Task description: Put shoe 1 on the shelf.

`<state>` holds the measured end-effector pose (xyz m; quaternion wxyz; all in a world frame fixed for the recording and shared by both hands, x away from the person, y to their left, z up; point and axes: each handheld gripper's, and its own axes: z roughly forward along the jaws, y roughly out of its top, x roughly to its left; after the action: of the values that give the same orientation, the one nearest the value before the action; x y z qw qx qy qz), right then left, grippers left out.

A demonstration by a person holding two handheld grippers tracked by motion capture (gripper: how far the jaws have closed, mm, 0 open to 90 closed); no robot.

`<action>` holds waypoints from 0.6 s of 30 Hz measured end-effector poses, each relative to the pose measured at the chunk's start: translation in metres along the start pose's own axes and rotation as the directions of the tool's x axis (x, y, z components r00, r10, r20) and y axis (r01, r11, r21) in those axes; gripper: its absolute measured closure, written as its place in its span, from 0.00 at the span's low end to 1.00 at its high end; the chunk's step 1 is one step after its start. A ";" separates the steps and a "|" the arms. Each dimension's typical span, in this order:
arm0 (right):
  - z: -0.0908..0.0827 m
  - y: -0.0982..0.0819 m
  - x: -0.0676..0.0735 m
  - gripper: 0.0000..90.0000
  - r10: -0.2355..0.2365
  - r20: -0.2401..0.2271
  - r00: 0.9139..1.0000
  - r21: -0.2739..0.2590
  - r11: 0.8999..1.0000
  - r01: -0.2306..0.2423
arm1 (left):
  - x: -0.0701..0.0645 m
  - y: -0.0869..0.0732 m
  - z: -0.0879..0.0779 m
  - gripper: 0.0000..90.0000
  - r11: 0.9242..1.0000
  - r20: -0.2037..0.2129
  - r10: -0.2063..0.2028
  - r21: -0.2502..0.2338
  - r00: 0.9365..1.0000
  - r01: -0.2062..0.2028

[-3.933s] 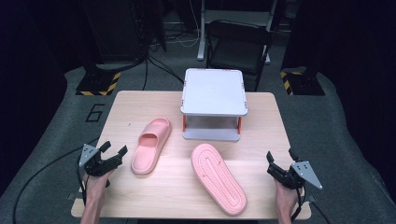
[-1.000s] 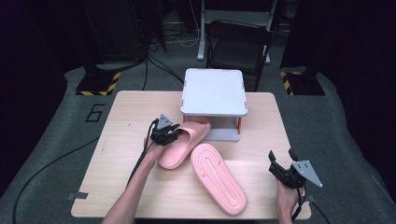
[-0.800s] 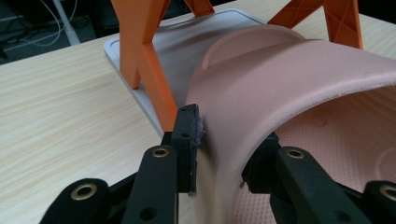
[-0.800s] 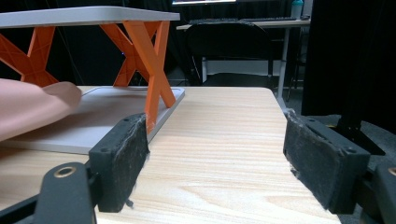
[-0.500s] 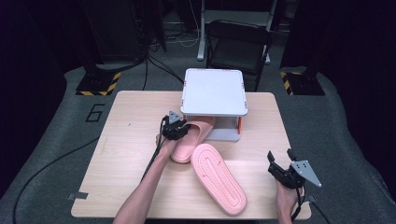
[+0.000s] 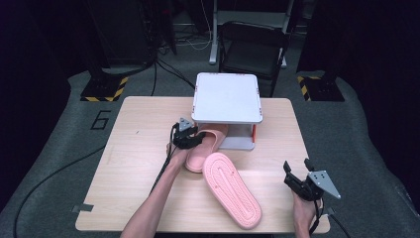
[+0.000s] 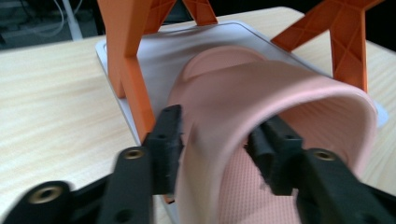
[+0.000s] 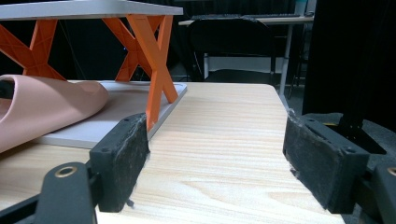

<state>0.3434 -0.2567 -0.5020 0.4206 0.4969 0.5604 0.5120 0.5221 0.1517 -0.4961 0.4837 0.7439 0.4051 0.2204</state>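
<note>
Slipper (image 6: pixel 205 146) at the frame's centre is poking its toe under the white shelf (image 6: pixel 227 98) while your left gripper (image 6: pixel 190 139) is pinching its strap, and your right gripper (image 6: pixel 300 182), lower right, is hovering with jaws spread wide, holding nothing, beside the upturned slipper (image 6: pixel 232 189).

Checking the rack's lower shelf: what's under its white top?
The slipper's toe end, held by the left gripper, lies on the lower shelf. The rack's top hides the rest.
</note>
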 end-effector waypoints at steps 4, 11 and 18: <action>0.000 0.000 0.002 0.25 -0.009 -0.005 1.000 -0.001 1.000 0.009 | -0.001 0.001 0.004 0.72 0.999 -0.041 -0.026 -0.034 0.999 0.025; 0.000 0.000 0.003 0.25 -0.021 -0.008 1.000 0.008 1.000 0.021 | -0.001 -0.001 0.012 0.60 0.989 -0.075 -0.122 -0.087 0.990 0.116; 0.000 0.000 0.002 0.25 -0.020 -0.005 1.000 0.010 1.000 0.020 | 0.003 -0.005 -0.008 0.46 0.993 -0.024 -0.103 -0.063 0.994 0.101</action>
<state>0.3432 -0.2544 -0.5023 0.4220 0.4922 0.5689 0.5060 0.5165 0.1593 -0.4973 0.5115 0.7038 0.4422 0.2180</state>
